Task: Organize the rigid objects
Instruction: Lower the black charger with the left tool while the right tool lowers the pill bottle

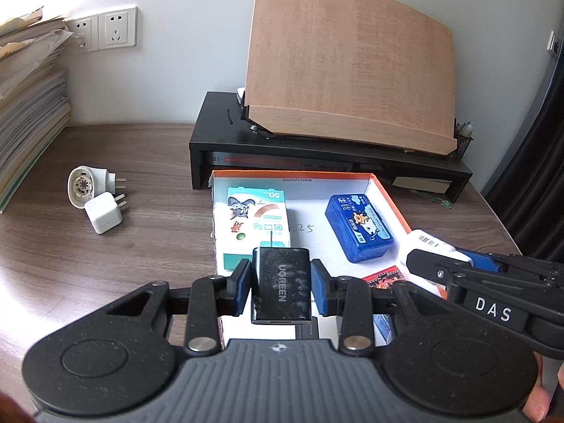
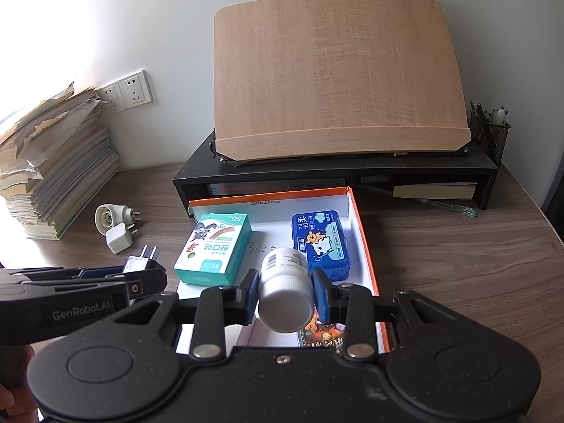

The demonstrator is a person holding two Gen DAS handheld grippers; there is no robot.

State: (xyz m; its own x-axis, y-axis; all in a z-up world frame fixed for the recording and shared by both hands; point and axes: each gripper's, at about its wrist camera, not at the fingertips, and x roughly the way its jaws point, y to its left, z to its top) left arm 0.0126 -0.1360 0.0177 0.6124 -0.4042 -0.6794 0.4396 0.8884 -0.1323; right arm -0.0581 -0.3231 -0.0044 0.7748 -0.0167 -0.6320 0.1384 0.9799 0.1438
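Note:
My left gripper (image 1: 281, 283) is shut on a black UGREEN charger (image 1: 282, 287) and holds it above the near left part of the orange-rimmed box (image 1: 387, 194). My right gripper (image 2: 286, 290) is shut on a white pill bottle (image 2: 286, 290) above the same box (image 2: 365, 246). In the box lie a green-white bandage carton (image 2: 213, 248) and a blue case (image 2: 320, 243), with a red card pack (image 1: 384, 276) near the front. The right gripper shows in the left wrist view (image 1: 433, 264); the left gripper shows in the right wrist view (image 2: 141, 275).
Two white plug adapters (image 1: 95, 201) lie on the wooden desk left of the box. A black monitor riser (image 2: 335, 179) with a tilted wooden board (image 2: 335, 77) stands behind it. A stack of papers (image 2: 53, 176) is at the far left, a mesh pen holder (image 2: 490, 134) at the right.

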